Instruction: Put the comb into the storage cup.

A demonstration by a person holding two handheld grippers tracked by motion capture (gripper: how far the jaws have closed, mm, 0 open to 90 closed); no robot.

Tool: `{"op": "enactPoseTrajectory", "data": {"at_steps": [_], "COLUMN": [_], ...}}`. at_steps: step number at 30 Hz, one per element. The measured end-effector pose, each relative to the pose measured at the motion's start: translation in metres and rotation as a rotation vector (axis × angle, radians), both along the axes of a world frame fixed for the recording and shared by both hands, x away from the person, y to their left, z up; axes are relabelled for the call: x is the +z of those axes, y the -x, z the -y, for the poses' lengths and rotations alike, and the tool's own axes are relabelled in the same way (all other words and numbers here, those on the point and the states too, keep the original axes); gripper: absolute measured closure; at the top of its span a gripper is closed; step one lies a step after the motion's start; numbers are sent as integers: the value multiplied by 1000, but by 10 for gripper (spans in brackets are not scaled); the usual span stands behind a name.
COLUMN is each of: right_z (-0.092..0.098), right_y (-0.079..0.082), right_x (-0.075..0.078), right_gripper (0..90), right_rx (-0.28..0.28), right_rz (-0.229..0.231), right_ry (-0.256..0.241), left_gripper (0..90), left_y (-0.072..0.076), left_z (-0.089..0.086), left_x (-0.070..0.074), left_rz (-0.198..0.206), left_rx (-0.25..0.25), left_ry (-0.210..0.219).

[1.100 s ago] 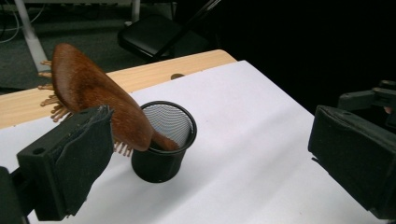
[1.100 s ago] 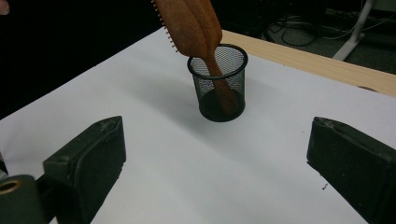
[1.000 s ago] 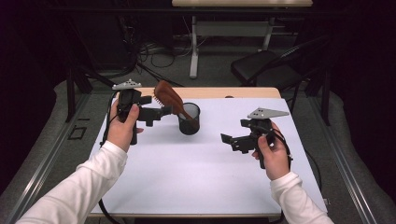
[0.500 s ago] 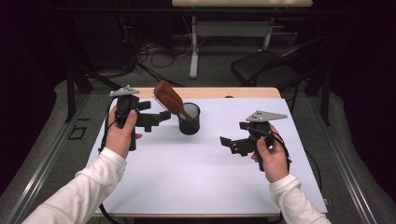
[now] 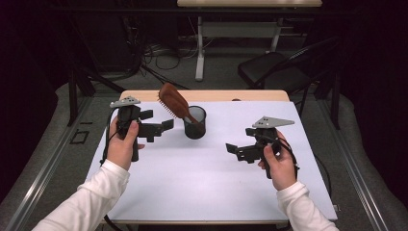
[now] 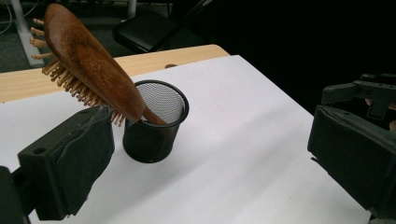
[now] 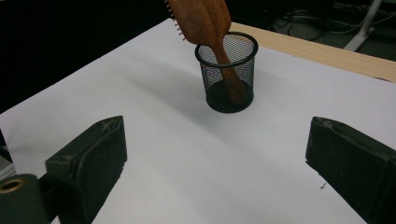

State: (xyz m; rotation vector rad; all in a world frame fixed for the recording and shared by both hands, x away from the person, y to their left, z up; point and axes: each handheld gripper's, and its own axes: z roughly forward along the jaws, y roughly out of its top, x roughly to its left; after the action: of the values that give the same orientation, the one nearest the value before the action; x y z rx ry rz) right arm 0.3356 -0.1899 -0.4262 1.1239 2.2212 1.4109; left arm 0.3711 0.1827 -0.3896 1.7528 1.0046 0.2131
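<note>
Brown wooden hairbrush (image 5: 174, 102) leans handle-down in the black mesh cup (image 5: 195, 123) just beyond the wide, empty left tongs (image 5: 166, 126), with the right tongs (image 5: 233, 149) also wide.

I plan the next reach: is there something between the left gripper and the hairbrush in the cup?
Nothing visible: the left gripper is open beside the mesh cup, with bare white table before the leaning hairbrush.
</note>
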Motion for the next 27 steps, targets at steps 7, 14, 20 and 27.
{"op": "enactPoseTrajectory", "data": {"at_steps": [7, 14, 20, 27], "right_z": [0, 1, 0, 0], "right_y": [1, 1, 1, 1], "right_x": [-2, -2, -3, -2], "right_gripper": [56, 58, 67, 67], "right_rx": [0, -1, -1, 0], "right_rz": [0, 1, -3, -2], "right_ry": [0, 4, 8, 8], "left_gripper": [7, 7, 8, 8], "left_y": [4, 4, 4, 5], "left_z": [-2, -1, 0, 1], "left_x": [-6, -12, -13, -13], "left_rz": [-4, -8, -7, -10], "left_rx": [2, 0, 2, 0], "left_ry": [0, -12, -11, -11]}}
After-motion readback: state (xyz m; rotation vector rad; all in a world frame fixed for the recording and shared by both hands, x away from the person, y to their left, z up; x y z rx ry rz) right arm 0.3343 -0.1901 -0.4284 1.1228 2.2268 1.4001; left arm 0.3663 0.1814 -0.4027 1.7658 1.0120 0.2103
